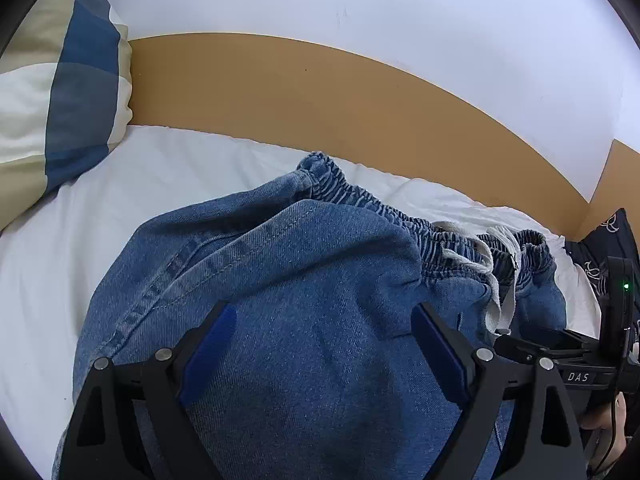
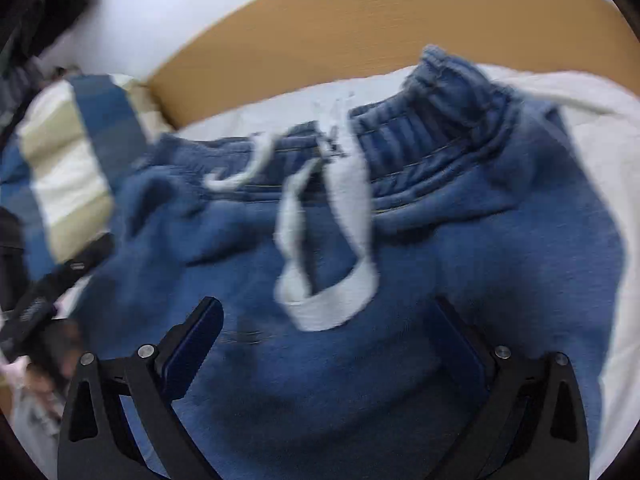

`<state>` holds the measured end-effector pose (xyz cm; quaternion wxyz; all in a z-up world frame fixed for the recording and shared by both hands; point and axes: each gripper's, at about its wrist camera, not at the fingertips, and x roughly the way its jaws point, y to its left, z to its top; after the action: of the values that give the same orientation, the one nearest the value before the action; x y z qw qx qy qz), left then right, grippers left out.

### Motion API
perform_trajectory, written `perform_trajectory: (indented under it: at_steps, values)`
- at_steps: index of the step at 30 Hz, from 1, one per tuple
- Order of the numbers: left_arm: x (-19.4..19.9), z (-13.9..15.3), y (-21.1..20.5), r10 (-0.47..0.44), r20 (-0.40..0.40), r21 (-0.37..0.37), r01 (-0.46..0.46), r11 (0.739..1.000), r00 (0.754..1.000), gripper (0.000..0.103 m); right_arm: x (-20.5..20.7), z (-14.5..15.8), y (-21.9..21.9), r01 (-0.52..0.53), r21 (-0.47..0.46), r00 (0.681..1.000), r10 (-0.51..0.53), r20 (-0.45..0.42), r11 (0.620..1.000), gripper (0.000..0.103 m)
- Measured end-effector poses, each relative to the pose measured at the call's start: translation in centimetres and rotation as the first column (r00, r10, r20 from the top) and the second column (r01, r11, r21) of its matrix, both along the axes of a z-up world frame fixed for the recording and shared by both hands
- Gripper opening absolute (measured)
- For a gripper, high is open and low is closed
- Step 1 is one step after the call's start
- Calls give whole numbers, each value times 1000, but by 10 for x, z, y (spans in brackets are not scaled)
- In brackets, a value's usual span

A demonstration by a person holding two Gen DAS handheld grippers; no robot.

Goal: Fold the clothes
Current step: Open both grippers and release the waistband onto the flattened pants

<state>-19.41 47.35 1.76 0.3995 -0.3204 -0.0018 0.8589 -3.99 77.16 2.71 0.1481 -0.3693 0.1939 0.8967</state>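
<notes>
Bare sheet [image 1: 132, 184] left of jeans [image 1: 320, 280]; pillow [image 1: 60, 96] blocks beyond.

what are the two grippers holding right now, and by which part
Nothing. The left gripper and right gripper both stand open over the denim pants, pads apart from the cloth.

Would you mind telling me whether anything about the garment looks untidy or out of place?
The denim trousers lie bunched on the white sheet, waistband rumpled, and the white drawstring straggles loose across the front.
</notes>
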Motion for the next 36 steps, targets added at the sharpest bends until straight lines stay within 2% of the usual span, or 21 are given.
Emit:
perform_trajectory:
  at_steps: [5,8,11,14,16,19,21,25,29,30,32,33,34,36]
  values:
    - [-1,-2,3,11,17,-23,-11,1000,1000,90,-13,7,-12,82,154,992,-95,79,985,102]
    - [-2,-4,3,14,30,-29,-13,999,999,90,-13,11,-7,173,220,979,-193,73,960,102]
    - [-2,-5,3,22,34,-40,-20,999,999,90,-1,21,3,253,218,966,-258,-5,943,103]
    - [6,-2,5,27,-8,-50,-27,998,1000,90,3,28,5,187,168,980,-173,-95,968,103]
    - [15,2,7,15,-52,-57,-18,998,999,90,-6,29,-3,126,186,990,-111,-92,974,103]
    - [24,3,15,-18,-85,-90,11,996,996,93,-44,9,-18,43,205,993,-64,96,978,103]
    - [23,0,23,-32,-62,-138,23,990,998,103,-60,0,-20,26,220,982,-66,179,975,103]
    - [0,-26,40,1,99,-296,28,955,995,102,-67,-1,-18,24,202,981,-62,182,979,103]
    - [10,-24,44,23,23,-347,-13,938,999,103,-75,0,-19,24,205,981,-62,182,978,103]
    - [12,-23,45,33,2,-361,-30,932,999,96,-77,1,-19,28,213,982,-67,179,977,103]
    - [19,-9,29,81,-69,-282,-97,954,994,92,-79,3,-21,37,232,982,-78,170,972,103]
    - [21,-2,21,98,-88,-233,-116,966,991,98,-78,7,-22,56,251,984,-96,149,966,103]
    - [18,-5,22,101,-65,-243,-114,963,993,103,-76,11,-23,77,271,986,-114,125,960,103]
    - [10,-13,24,106,-11,-274,-105,956,994,103,-77,12,-22,84,261,986,-117,114,962,103]
